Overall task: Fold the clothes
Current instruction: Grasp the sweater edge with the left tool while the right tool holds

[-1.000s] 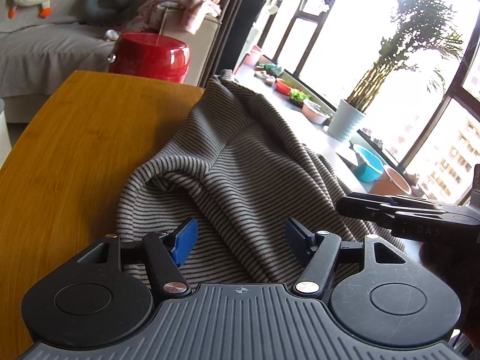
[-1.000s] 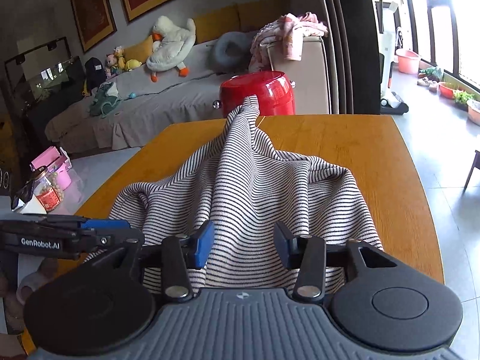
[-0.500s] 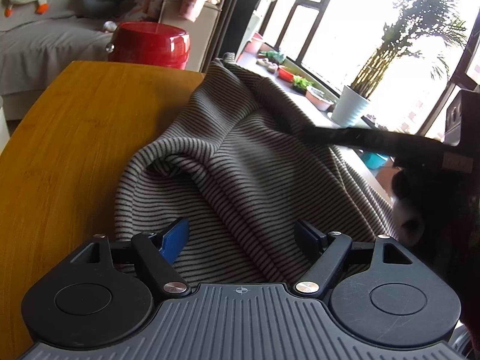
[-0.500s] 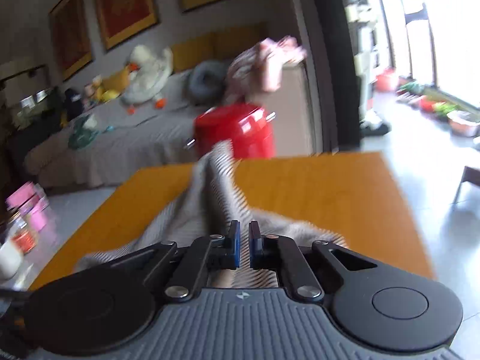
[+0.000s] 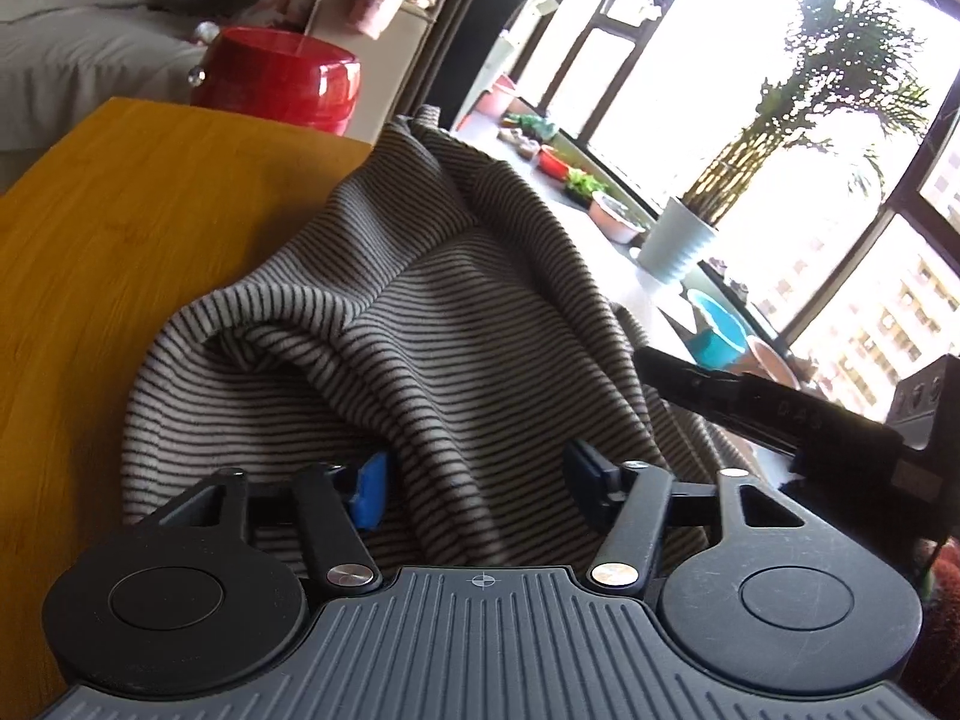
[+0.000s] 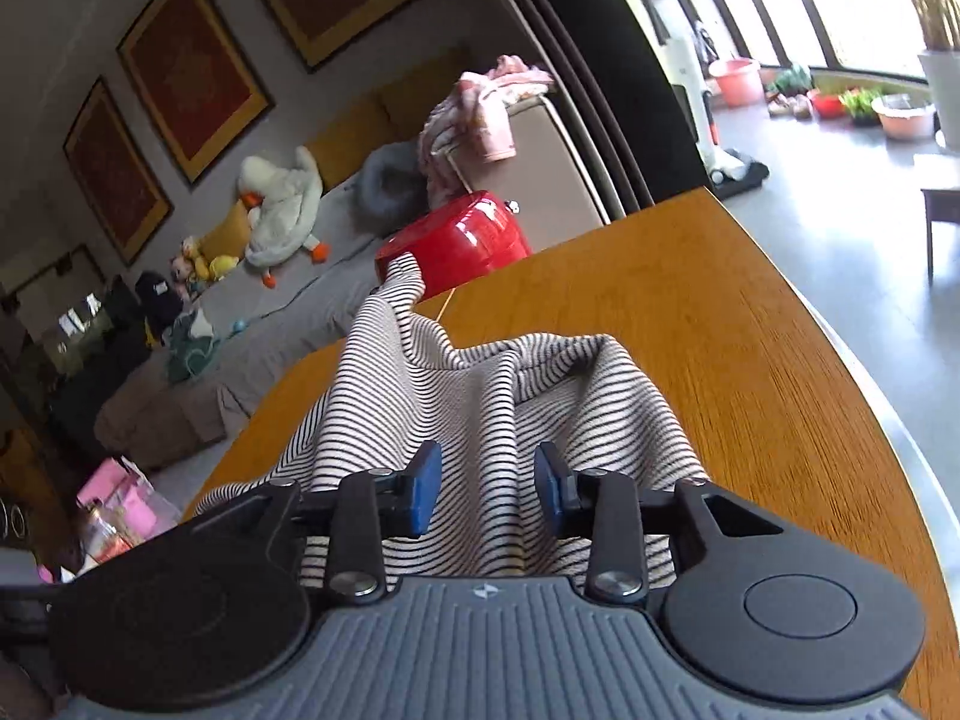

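Wooden table [image 6: 720, 324], striped garment [image 5: 432, 324] between closing left jaws, opening right jaws.

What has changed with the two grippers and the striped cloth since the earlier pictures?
The right gripper pinched shut half a second ago, has rolled, and is opening again with the striped cloth between its jaws. The left gripper is closing around a fold. The cloth stays bunched on the wooden table.

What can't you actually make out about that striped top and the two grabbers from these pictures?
- Striped top: its shape. Both views show it bunched; its near edge lies under each gripper's body.
- Left gripper: jaws closing around a fold; contact is unclear.
- Right gripper: jaws opening over the cloth; in the left view its tips are hidden behind the top.
- Table: near edge cut off.
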Motion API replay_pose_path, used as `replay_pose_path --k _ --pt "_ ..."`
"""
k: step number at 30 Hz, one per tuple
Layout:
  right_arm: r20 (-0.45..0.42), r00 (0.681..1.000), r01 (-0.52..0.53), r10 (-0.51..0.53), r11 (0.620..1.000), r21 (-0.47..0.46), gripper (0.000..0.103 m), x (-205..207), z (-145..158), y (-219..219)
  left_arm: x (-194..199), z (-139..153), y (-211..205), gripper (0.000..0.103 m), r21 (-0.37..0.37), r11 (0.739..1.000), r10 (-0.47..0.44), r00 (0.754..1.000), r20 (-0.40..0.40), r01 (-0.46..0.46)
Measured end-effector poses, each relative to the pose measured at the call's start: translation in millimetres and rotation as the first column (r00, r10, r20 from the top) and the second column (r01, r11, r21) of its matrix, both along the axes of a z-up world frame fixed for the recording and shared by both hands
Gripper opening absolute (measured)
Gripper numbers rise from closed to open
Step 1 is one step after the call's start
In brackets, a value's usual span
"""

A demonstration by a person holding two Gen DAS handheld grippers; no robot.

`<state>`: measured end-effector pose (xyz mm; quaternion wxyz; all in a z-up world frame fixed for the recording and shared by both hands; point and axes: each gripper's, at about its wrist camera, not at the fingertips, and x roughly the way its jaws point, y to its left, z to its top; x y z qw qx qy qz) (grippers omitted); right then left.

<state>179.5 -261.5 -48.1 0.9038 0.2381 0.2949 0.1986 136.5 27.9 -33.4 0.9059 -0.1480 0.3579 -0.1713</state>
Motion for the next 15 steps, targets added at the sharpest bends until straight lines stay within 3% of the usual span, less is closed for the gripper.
replay_pose_path --k 1,6,12,15 --pt "-0.009 1.0 0.002 -0.001 1.0 0.014 0.036 1.5 -2.1 -2.4 0.0 0.2 -3.7 0.036 0.03 0.999 0.015 1.0 0.016 -0.015" --pt "0.013 1.0 -0.018 0.018 1.0 0.003 0.049 -0.1 -2.0 2.5 -3.2 17.0 -7.3 0.018 0.095 0.994 0.04 0.992 0.119 -0.052" --pt "0.017 1.0 -0.023 0.024 1.0 -0.008 0.05 -0.3 -1.6 6.3 6.5 56.5 36.3 0.016 0.101 0.972 0.185 0.954 0.235 -0.213" --pt "0.006 1.0 -0.029 0.03 0.999 -0.024 0.052 2.6 -1.8 8.7 17.6 61.2 69.0 0.016 0.096 0.952 0.261 0.936 0.235 -0.289"
